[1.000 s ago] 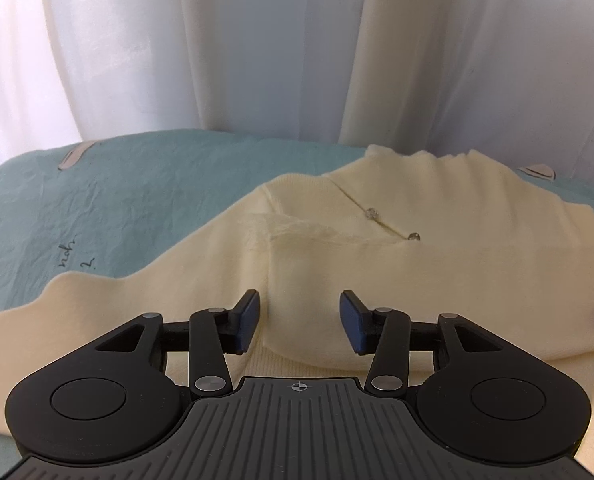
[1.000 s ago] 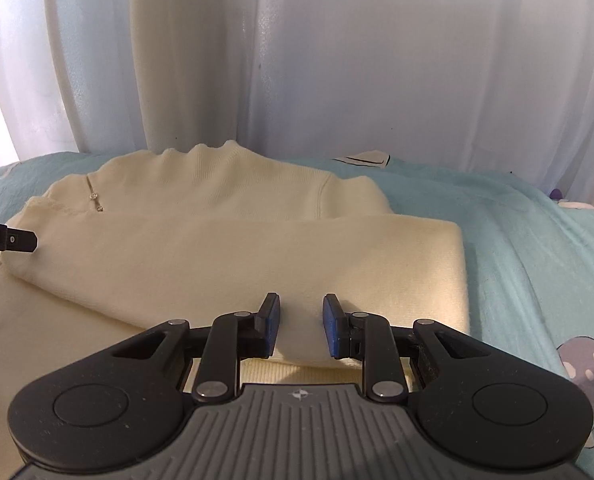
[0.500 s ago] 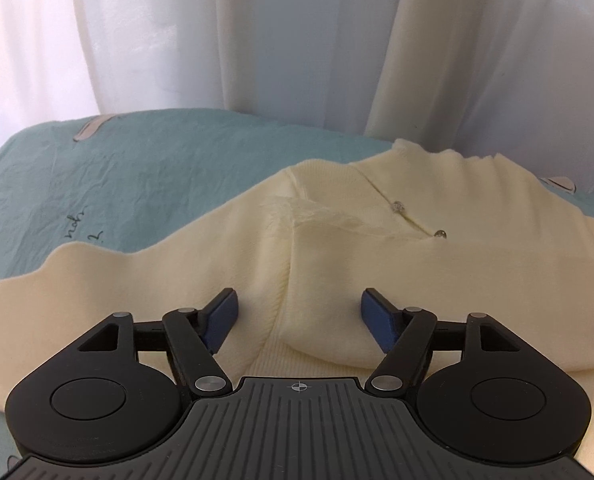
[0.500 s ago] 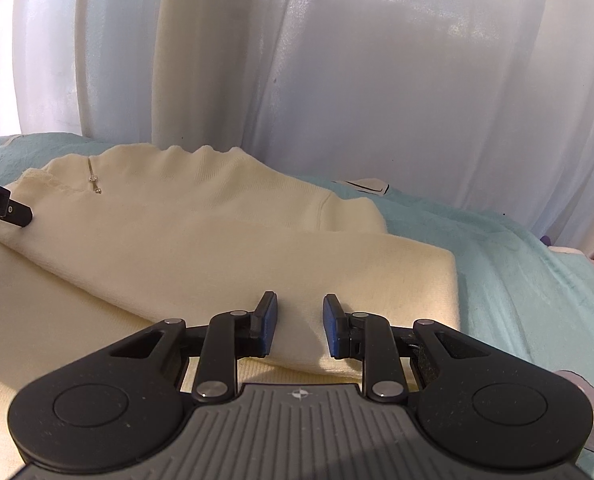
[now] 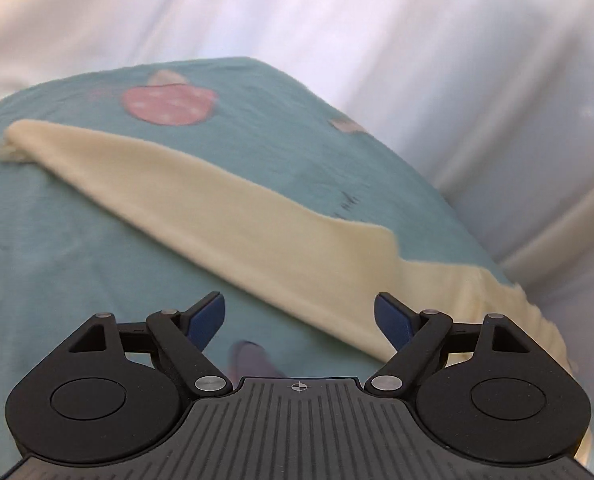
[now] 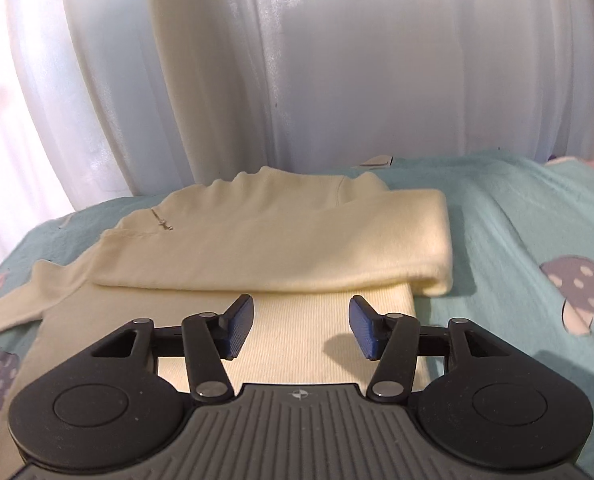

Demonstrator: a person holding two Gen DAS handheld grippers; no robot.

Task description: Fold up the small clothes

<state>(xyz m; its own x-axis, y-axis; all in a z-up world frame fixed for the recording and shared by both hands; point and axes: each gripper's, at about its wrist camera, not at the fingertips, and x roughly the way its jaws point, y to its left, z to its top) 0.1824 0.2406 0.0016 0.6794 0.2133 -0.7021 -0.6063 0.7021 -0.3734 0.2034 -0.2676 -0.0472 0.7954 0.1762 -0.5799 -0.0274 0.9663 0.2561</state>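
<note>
A: Progress on the fold?

B: One sleeve (image 6: 281, 240) is seen laid flat across the chest of the cream sweater (image 6: 233, 208), which lies on the teal bed sheet (image 6: 509, 240). The other sleeve (image 5: 201, 200) is stretched out straight over the sheet, unfolded. Roughly halfway is judged; the second sleeve and the body fold appear left to do.

A: Tongs?

B: The left gripper (image 5: 299, 316) is held wide apart over bare sheet, just beside the outstretched sleeve, nothing between its fingers. The right gripper (image 6: 301, 326) is also spread, empty, poised above the ribbed hem (image 6: 321, 344); contact with the cloth cannot be told.

A: Fabric?

B: A soft, thick knit is indicated: rounded, padded fold edges, fine vertical ribbing at the hem, a short zip (image 6: 162, 222) at the collar. The sleeve tapers to a narrow cuff (image 5: 15, 136). The sheet is thin, lightly creased, printed with mushroom motifs (image 6: 579, 292). White translucent curtains (image 6: 337, 60) hang behind. The left view is blurred.
</note>
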